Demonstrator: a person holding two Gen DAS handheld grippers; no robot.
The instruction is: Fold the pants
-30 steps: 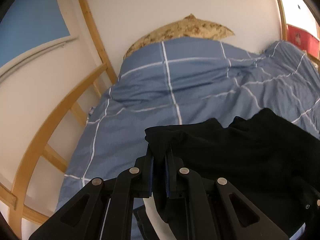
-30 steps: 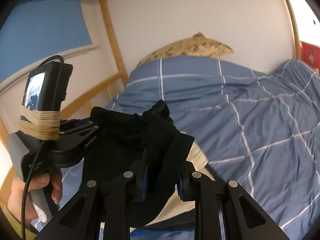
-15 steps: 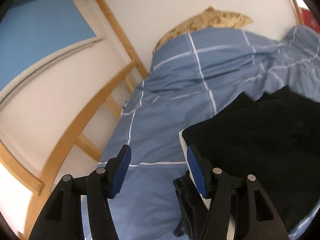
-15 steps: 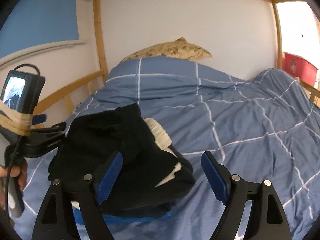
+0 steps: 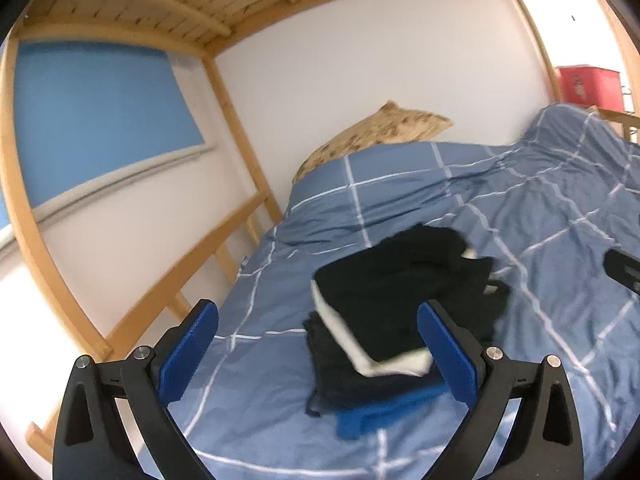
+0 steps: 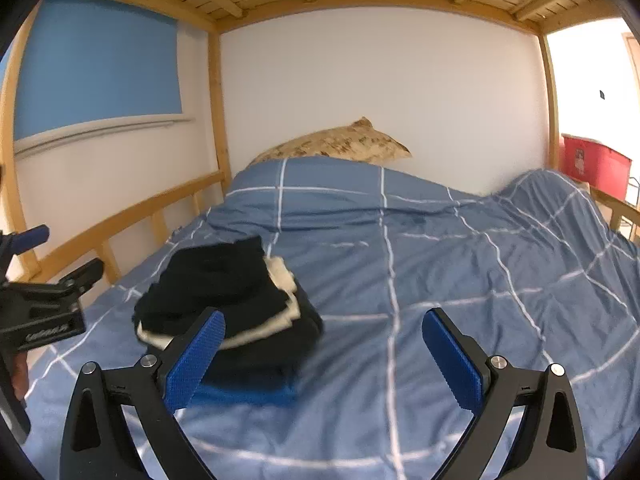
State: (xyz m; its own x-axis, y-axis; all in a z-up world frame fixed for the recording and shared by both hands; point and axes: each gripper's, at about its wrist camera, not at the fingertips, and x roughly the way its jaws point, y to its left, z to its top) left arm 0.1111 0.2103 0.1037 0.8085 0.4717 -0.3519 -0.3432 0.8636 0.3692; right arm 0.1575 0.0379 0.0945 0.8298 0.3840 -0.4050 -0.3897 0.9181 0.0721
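Folded black pants (image 5: 404,280) lie on top of a stack of folded clothes on the bed; they also show in the right wrist view (image 6: 216,280). Below them are a cream garment (image 5: 368,354), a dark one and a blue one (image 5: 380,412). My left gripper (image 5: 318,354) is open and empty, held back from the stack. My right gripper (image 6: 324,356) is open and empty, to the right of the stack. The left gripper's body (image 6: 44,312) shows at the left edge of the right wrist view.
A blue checked duvet (image 6: 440,280) covers the bed. A patterned pillow (image 6: 332,144) lies at the head by the white wall. A wooden rail (image 5: 168,280) runs along the left side. Wooden slats are overhead. A red box (image 6: 592,168) stands at the far right.
Both grippers opened, let go of the black pants onto the stack, and drew back and up from it.
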